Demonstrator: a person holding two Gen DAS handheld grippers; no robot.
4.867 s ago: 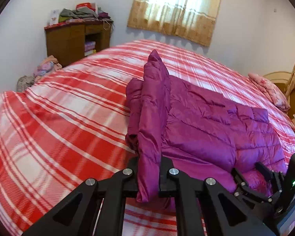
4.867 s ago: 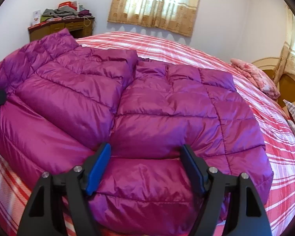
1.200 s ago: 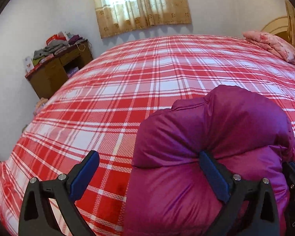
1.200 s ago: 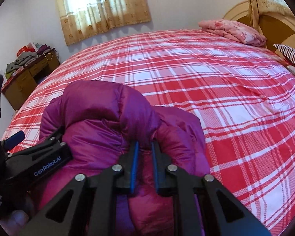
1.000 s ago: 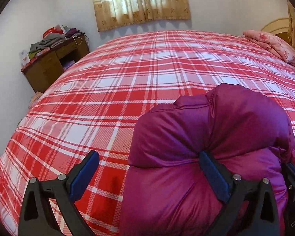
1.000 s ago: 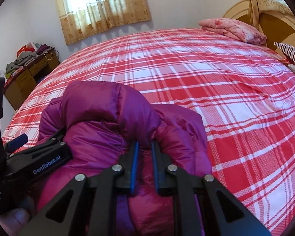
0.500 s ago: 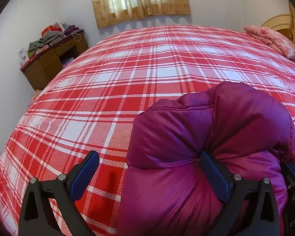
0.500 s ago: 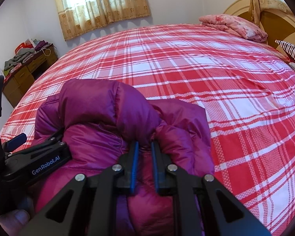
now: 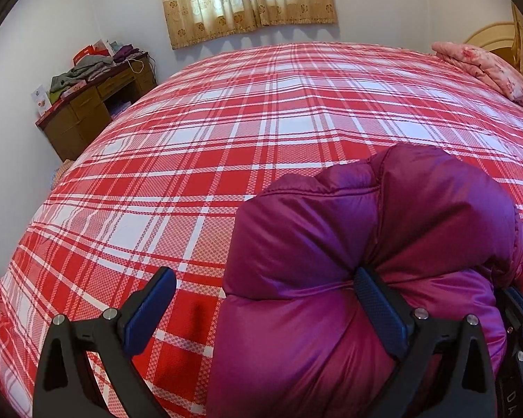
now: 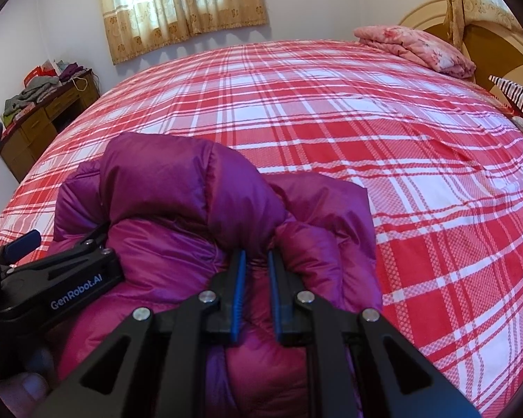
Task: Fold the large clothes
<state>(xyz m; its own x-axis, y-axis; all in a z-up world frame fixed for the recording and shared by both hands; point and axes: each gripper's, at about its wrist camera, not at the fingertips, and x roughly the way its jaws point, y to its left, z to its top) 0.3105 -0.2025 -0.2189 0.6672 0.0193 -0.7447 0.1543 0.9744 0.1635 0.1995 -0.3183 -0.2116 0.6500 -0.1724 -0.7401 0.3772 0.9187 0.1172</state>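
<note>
A puffy magenta down jacket [image 9: 383,244] lies bunched into a thick folded bundle on the red plaid bedspread [image 9: 261,122]. My left gripper [image 9: 263,273] is open wide. Its right finger [image 9: 376,299] presses into a crease of the bundle and its left finger [image 9: 150,306] hangs over the bare bedspread. In the right wrist view the jacket [image 10: 191,191] fills the lower left. My right gripper [image 10: 256,254] is shut on a pinched ridge of the jacket's fabric. The left gripper [image 10: 64,235] rests against the bundle's left side.
A wooden desk [image 9: 97,104] piled with clothes stands by the far left wall under the curtained window [image 9: 247,0]. A folded pink quilt [image 10: 415,48] lies near the wooden headboard [image 10: 488,45]. A striped pillow [image 10: 519,101] sits at the right edge. A thumb [image 10: 28,386] shows at lower left.
Since about five seconds ago the spread-out jacket has become a bunched bundle; the left gripper let go of the sleeve and opened, and the right gripper shut on the jacket. Over the last second, hardly anything moved.
</note>
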